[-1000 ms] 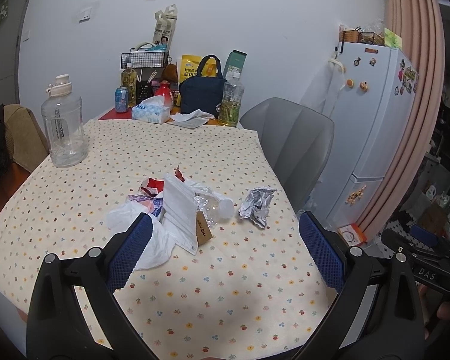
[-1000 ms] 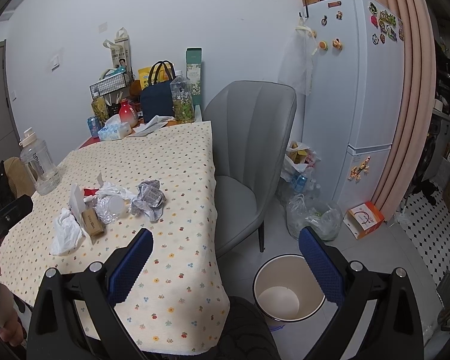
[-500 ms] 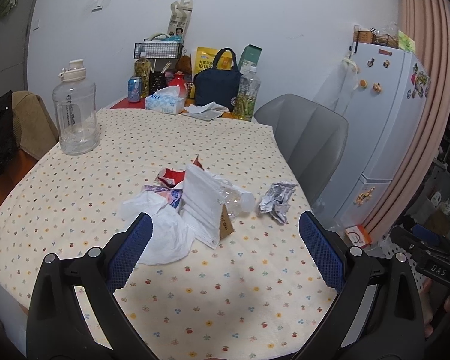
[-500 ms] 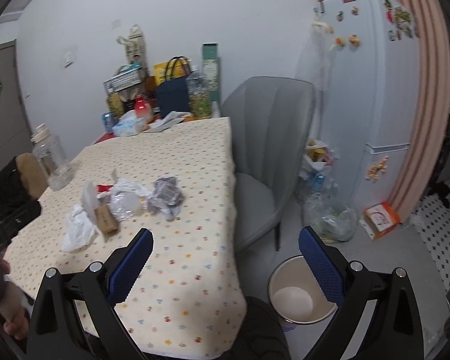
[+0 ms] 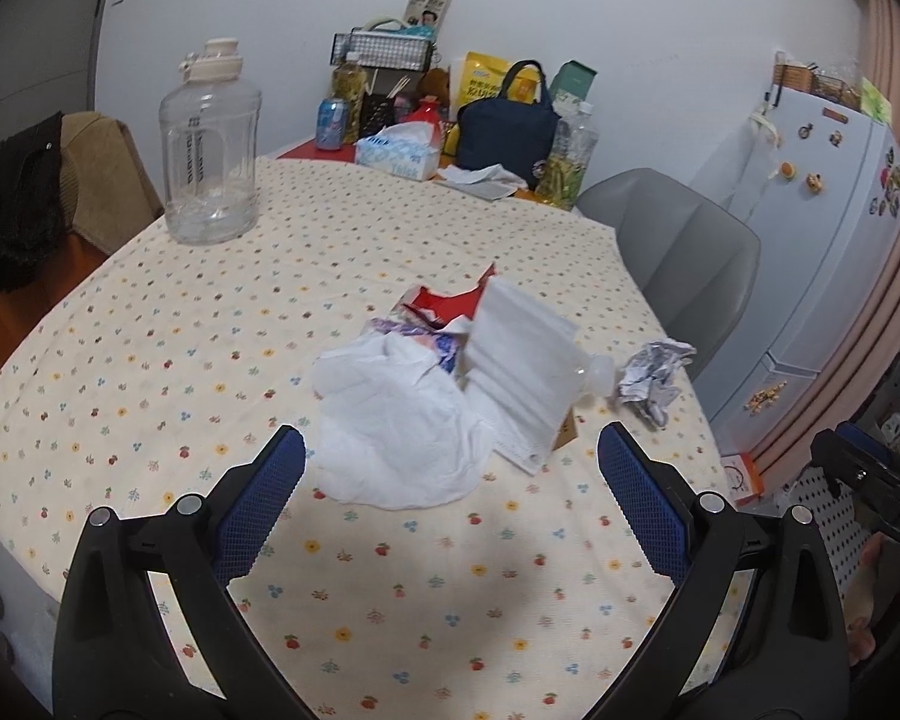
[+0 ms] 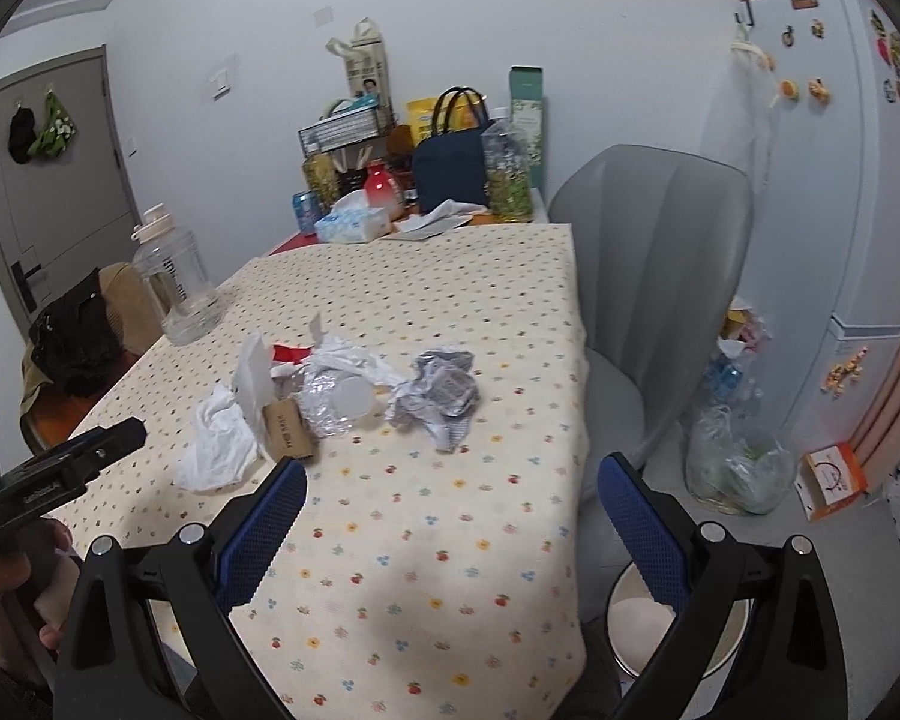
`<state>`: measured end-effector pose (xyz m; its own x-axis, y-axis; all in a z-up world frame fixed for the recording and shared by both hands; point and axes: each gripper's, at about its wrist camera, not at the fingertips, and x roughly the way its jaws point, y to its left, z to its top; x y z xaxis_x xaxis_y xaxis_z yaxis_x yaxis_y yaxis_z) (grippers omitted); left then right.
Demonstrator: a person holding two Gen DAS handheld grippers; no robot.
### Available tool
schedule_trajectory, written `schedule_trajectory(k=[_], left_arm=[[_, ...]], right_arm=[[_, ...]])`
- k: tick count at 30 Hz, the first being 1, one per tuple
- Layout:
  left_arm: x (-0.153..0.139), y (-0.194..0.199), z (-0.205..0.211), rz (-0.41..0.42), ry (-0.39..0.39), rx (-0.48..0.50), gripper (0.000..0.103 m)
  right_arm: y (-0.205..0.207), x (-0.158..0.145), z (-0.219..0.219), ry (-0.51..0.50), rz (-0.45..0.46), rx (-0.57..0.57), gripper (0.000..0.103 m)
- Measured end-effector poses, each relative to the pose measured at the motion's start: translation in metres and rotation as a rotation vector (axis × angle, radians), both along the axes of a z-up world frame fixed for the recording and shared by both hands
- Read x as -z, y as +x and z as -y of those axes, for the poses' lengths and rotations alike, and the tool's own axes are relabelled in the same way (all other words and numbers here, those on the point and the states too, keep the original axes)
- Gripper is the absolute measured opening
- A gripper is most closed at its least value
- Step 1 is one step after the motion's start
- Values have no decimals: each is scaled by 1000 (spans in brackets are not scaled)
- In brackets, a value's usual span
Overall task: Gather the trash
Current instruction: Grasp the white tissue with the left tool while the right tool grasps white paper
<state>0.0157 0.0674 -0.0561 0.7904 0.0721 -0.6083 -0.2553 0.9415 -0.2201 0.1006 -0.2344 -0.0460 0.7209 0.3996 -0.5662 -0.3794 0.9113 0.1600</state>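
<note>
A heap of trash lies mid-table: a crumpled white plastic bag (image 5: 396, 426), a white face mask (image 5: 522, 372), a red wrapper (image 5: 450, 303), a crushed clear bottle (image 6: 336, 399), a small brown carton (image 6: 288, 429) and a crumpled silver wrapper (image 5: 654, 375) (image 6: 441, 393) off to the right. My left gripper (image 5: 450, 492) is open, just short of the white bag. My right gripper (image 6: 450, 516) is open over the table's near right part, short of the silver wrapper. A round bin (image 6: 720, 654) stands on the floor, partly hidden by the right fingers.
A big clear water jug (image 5: 210, 150) stands at the table's left. Tissue box (image 5: 399, 153), navy bag (image 5: 504, 126), bottles and a can crowd the far end. A grey chair (image 6: 648, 312) is at the right edge, with a fridge (image 6: 828, 192) and floor bags (image 6: 738, 462) beyond.
Both grippers have moved forward toward the table and the trash heap, which now looks larger. Both stay open; nothing has been picked up.
</note>
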Motion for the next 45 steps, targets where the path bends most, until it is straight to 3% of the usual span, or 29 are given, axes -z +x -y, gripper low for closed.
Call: schedule_trajectory(k=[7, 13, 17, 19, 21, 24, 35, 45], left_arm=[[18, 13, -18, -43, -27, -32, 93], [28, 29, -18, -70, -47, -18, 74], [35, 42, -13, -92, -45, 8, 63], [40, 49, -11, -109, -45, 13, 54], [45, 56, -9, -133, -39, 18, 30], [44, 56, -9, -133, -41, 23, 4], [10, 26, -37, -31, -60, -39, 2], [-2, 0, -66, -5, -36, -132, 2]], right_arm=[[16, 11, -22, 10, -35, -65, 90], [28, 20, -39, 14, -66, -119, 73], [32, 24, -44, 30, -89, -144, 68], [33, 26, -45, 30, -96, -148, 67], [34, 28, -45, 32, -102, -149, 67], [35, 28, -45, 32, -107, -150, 66], [40, 20, -81, 35, -91, -245, 61], [52, 21, -137, 37, -117, -357, 43]])
